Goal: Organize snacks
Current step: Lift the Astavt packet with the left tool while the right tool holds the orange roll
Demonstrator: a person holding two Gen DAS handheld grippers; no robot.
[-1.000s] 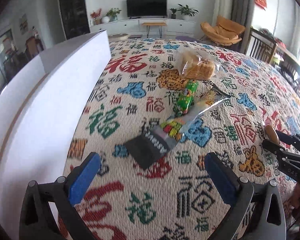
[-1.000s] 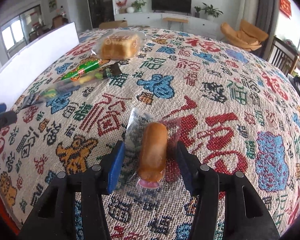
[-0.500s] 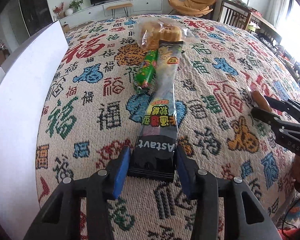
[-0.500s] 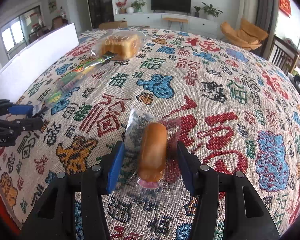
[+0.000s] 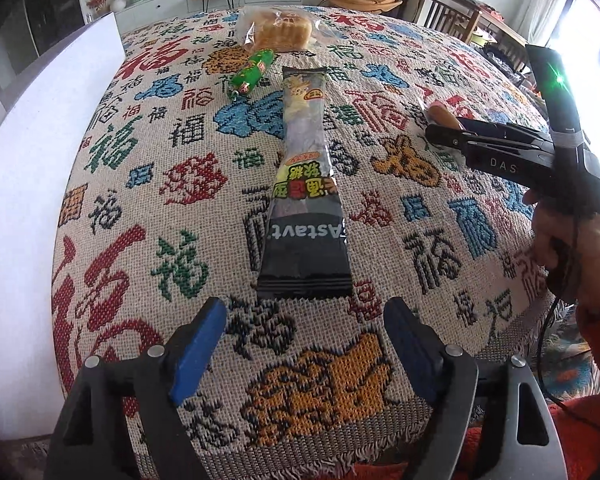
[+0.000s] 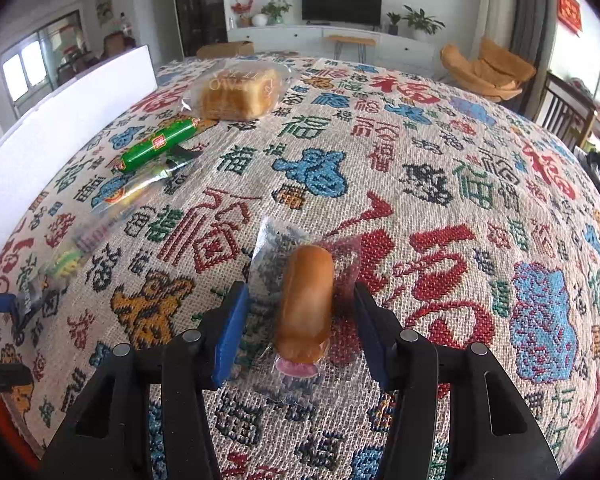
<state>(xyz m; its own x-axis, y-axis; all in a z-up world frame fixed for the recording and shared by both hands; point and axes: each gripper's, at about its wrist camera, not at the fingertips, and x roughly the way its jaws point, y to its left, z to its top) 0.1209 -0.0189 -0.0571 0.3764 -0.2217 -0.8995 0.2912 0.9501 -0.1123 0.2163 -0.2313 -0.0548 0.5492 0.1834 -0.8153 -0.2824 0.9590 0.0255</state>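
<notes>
A long black candy packet (image 5: 306, 200) lies flat on the patterned tablecloth (image 5: 160, 184), pointing away from my left gripper (image 5: 306, 340), which is open and empty just short of its near end. Beyond it lie a green sausage stick (image 5: 251, 73) and a bagged bread loaf (image 5: 279, 32). My right gripper (image 6: 300, 316) is open around a small wrapped bread roll (image 6: 306, 298) lying on the cloth; its jaws stand apart from the roll. The green stick (image 6: 158, 145), loaf (image 6: 240, 90) and candy packet (image 6: 112, 208) show at the left in the right wrist view.
A white board (image 5: 40, 152) stands along the left side of the table, also in the right wrist view (image 6: 60, 120). The right gripper's body (image 5: 512, 152) and a hand reach in from the right. The table's fringed front edge (image 5: 300, 452) is close. Chairs stand beyond.
My left gripper shut on the near end of the candy packet, turned it straight, then opened and backed off; the packet now lies free. The right gripper stayed open around the roll.
</notes>
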